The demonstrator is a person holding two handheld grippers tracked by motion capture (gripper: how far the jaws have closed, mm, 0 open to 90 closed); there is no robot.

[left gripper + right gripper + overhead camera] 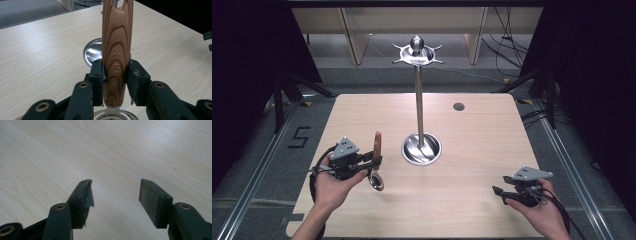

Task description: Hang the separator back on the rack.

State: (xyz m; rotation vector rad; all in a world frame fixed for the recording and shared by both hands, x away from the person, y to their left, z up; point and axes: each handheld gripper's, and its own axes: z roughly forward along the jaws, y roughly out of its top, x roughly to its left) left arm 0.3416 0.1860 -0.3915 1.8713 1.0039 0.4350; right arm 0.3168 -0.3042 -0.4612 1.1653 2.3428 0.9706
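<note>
My left gripper point(376, 161) is shut on the wooden handle point(116, 50) of a kitchen utensil point(376, 150), held upright at the table's left front. The handle bears stamped lettering and has a hang hole at its top. The utensil's round metal head point(375, 181) hangs below the jaws, close to the tabletop. A metal utensil stand point(419, 100) rises from a round dish base point(421, 149) at the table's middle, with a hook ring and ball on top point(417, 50). My right gripper point(497, 192) hovers low over the right front of the table, open, with bare wood between its jaws point(115, 192).
The light wooden table point(477, 145) has a small dark round hole point(458, 106) near its far edge. Dark curtains and stand legs flank both sides. Cables lie on the floor at the far right.
</note>
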